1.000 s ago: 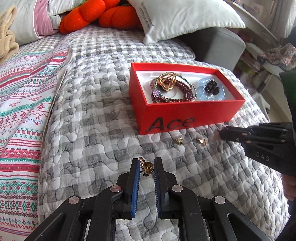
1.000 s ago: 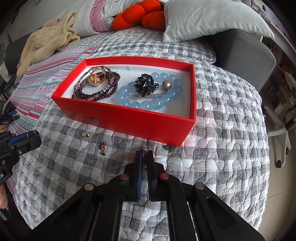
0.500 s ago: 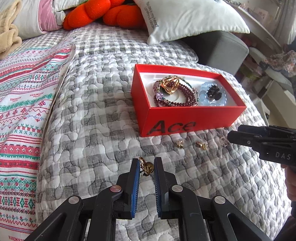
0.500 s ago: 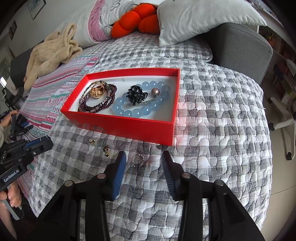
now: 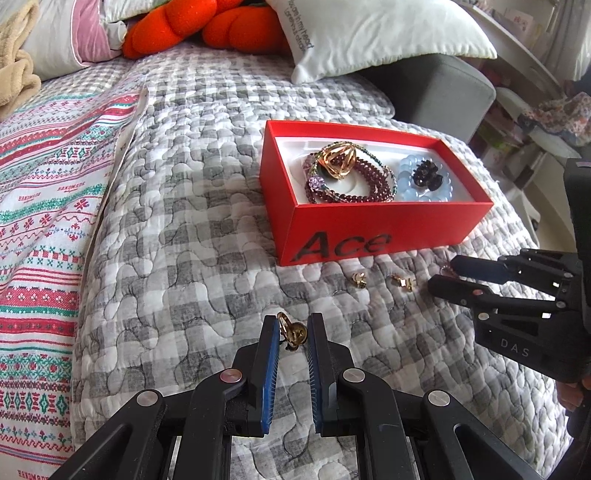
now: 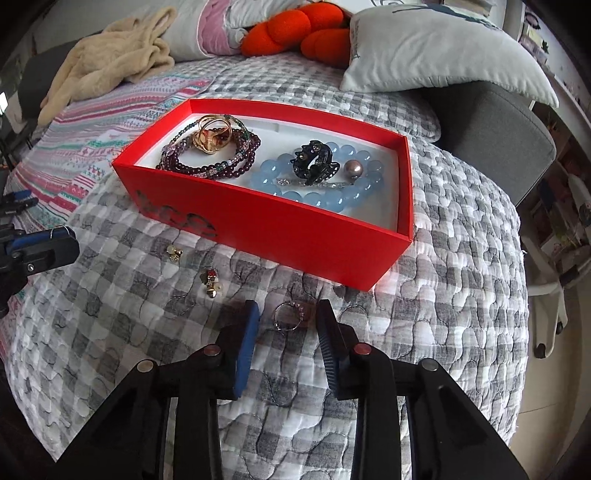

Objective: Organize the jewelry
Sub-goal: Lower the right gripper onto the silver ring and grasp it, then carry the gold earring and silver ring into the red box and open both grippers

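A red box (image 5: 369,229) marked "Ace" sits on the checked quilt; it also shows in the right wrist view (image 6: 280,229). It holds a purple bead bracelet (image 5: 354,184), a gold ornament (image 5: 338,160), a blue bead bracelet (image 6: 317,192) and a black clip (image 6: 314,166). My left gripper (image 5: 291,334) is shut on a gold earring (image 5: 291,332). My right gripper (image 6: 286,317) is open, its fingers either side of a silver ring (image 6: 290,317) lying on the quilt. Two small earrings (image 6: 175,253) (image 6: 210,282) lie in front of the box.
A white pillow (image 5: 369,33) and orange cushion (image 5: 207,33) lie behind the box. A striped blanket (image 5: 44,177) covers the left side. A grey chair (image 6: 491,129) stands at the bed's right edge, where the quilt drops off.
My right gripper opened from shut and now straddles the silver ring on the quilt. My left gripper still holds the gold earring and has drawn slightly closer to the box.
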The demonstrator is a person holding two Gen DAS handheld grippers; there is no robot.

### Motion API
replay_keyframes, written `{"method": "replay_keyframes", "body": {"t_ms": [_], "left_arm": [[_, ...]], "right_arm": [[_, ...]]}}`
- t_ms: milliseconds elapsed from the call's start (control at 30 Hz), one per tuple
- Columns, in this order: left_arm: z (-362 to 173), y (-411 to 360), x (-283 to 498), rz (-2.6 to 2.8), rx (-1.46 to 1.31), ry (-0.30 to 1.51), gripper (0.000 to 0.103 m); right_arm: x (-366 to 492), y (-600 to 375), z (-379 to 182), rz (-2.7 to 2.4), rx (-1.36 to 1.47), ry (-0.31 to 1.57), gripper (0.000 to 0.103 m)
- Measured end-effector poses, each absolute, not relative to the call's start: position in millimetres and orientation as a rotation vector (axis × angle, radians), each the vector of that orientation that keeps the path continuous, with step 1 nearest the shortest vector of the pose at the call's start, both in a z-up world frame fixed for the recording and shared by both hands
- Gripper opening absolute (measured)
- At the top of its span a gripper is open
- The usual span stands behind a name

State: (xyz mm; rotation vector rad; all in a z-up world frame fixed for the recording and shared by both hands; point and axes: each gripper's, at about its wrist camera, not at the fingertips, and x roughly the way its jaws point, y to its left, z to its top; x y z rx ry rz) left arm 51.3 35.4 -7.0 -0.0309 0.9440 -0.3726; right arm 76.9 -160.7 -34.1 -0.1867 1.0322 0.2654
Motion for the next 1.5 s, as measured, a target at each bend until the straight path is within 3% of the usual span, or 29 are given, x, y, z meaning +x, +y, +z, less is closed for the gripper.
{"method": "replay_keyframes", "body": {"t_ms": [100, 800, 1300, 1367, 1500], "left_arm": [[-6.6, 36.2, 51.2, -0.373, -0.031, 0.941, 0.010], [27.5, 15.4, 77.3, -0.407, -0.117, 0.818, 0.009], [12.6, -24.9, 110.8, -0.379, -0.031, 0.795, 0.011], [12.9, -25.3, 110.2, -0.377, -0.032, 0.800, 0.013], [16.8, -24.7, 104.2, -0.358, -0.006, 0.790, 0.028]], "right_arm": [[78.6, -162.6, -32.5, 0.269, -0.181, 1.034, 0.017], [79.1, -189.8, 27.9, 0.296, 0.031, 0.917, 0.017], [107.3, -205.2, 23.4, 0.267, 0.113, 0.905, 0.017], [108.6, -206.3, 21.8, 0.267, 0.109, 0.907, 0.017], [112.2, -208.6, 19.3, 0.262, 0.107, 0.911, 0.017]]}}
